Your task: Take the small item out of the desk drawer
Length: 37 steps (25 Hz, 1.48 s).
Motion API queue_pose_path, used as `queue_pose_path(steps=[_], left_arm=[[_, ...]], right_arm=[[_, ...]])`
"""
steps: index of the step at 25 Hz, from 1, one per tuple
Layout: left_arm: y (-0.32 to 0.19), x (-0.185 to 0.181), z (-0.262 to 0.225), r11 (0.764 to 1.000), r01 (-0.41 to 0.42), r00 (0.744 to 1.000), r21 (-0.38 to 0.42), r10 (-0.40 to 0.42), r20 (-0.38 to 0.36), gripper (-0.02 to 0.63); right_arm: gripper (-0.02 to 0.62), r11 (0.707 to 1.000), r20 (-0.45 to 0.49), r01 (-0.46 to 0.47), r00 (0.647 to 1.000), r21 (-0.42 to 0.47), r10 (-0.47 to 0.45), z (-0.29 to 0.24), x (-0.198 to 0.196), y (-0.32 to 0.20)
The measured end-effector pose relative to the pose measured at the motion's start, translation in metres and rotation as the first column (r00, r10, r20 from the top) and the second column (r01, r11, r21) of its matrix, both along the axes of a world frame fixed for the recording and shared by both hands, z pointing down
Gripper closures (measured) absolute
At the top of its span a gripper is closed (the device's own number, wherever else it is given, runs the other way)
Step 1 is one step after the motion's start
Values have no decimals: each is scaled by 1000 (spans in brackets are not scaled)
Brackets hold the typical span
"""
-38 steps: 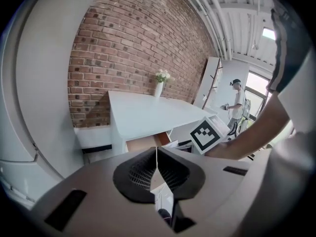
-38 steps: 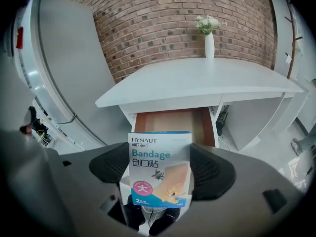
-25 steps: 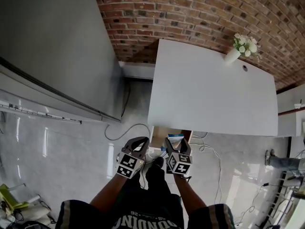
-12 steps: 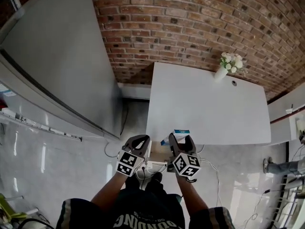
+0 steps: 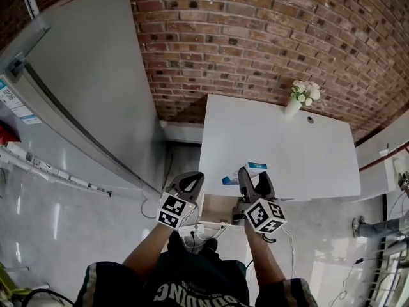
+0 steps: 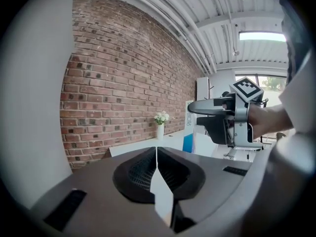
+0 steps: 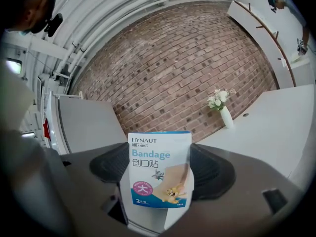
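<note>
Right gripper (image 5: 253, 181) clamps the bandage box (image 7: 159, 169), which looks light, thin and crushable, so pinch its flat faces; left gripper (image 6: 156, 168) is closed and empty.

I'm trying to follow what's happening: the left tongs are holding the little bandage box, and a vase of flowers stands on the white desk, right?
Not the left. The right tongs hold the bandage box, as the right gripper view shows; the left tongs are shut on nothing. The vase of flowers does stand on the white desk.
</note>
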<state>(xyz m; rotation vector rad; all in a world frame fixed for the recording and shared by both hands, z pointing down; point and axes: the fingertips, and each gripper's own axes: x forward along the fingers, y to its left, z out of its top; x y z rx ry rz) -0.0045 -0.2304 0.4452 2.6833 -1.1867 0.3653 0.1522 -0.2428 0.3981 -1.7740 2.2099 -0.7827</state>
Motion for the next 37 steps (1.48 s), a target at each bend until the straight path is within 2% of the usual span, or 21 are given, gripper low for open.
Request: queue_pose_path(steps=[10, 25, 30, 34, 37], left_arm=[[2, 11, -31, 998, -35, 999, 53, 36, -32, 584], [7, 16, -37, 997, -51, 998, 56, 54, -37, 584], [15, 29, -45, 993, -98, 994, 70, 101, -41, 584], [22, 44, -48, 987, -128, 991, 96, 130, -12, 584], [32, 57, -50, 978, -181, 983, 108, 181, 6, 584]], right_arm=[[225, 1000, 9, 12, 1000, -21, -12, -7, -4, 13], [224, 997, -37, 27, 999, -79, -30, 7, 1, 27], [222, 997, -35, 4, 999, -80, -7, 10, 7, 30], [222, 996, 10, -24, 1000, -84, 24, 12, 18, 30], [222, 995, 44, -45, 998, -95, 49, 15, 25, 32]])
